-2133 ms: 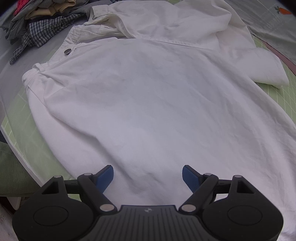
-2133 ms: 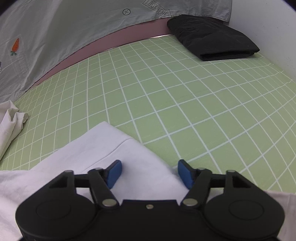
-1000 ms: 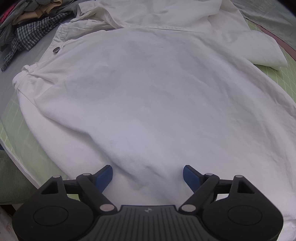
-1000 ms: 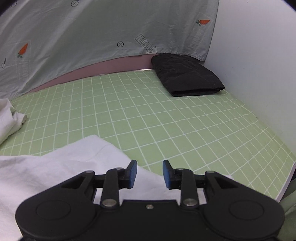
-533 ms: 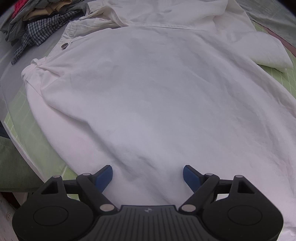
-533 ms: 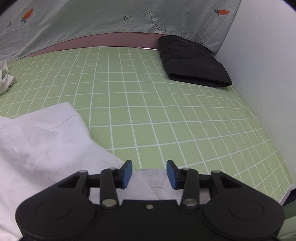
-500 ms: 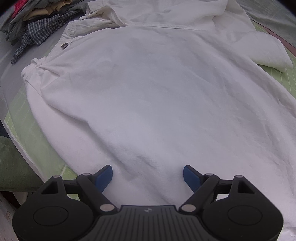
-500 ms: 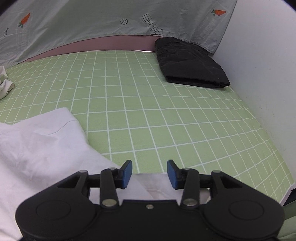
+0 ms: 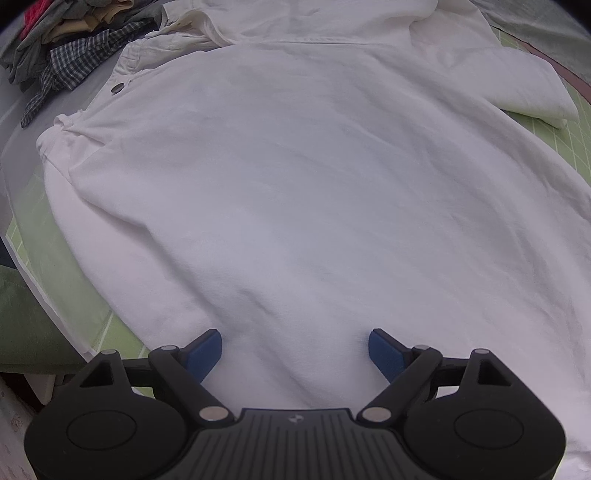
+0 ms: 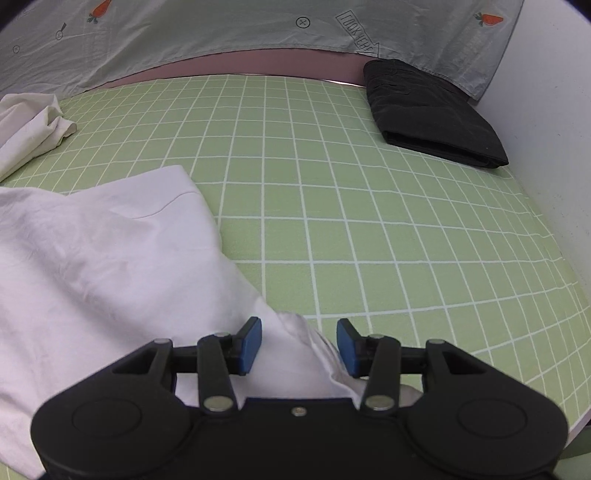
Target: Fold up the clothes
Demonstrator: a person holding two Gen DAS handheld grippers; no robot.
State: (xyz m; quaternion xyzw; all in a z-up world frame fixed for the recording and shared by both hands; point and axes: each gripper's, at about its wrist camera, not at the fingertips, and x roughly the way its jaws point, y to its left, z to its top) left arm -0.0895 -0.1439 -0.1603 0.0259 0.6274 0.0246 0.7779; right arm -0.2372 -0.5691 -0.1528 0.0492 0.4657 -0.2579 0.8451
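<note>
A white shirt lies spread flat on the green grid mat. A brown button shows near its far left, and one sleeve is folded at the far right. My left gripper hovers over the shirt's near part, pointing steeply down. Its jaws are wide and opening slightly, and the blue pads pinch no cloth. My right gripper is at the shirt's right edge, jaws opening. A ridge of white cloth rises between the pads, which do not press on it.
A pile of mixed clothes, one of them checked, sits at the far left. A folded black garment lies at the mat's far right corner by a white wall. A grey carrot-print sheet hangs behind. The mat's edge runs close on the left.
The right gripper's jaws have spread from nearly closed, and it has sunk and rolled toward the shirt's edge, where cloth now shows between the pads. The left view has shifted slightly over the shirt.
</note>
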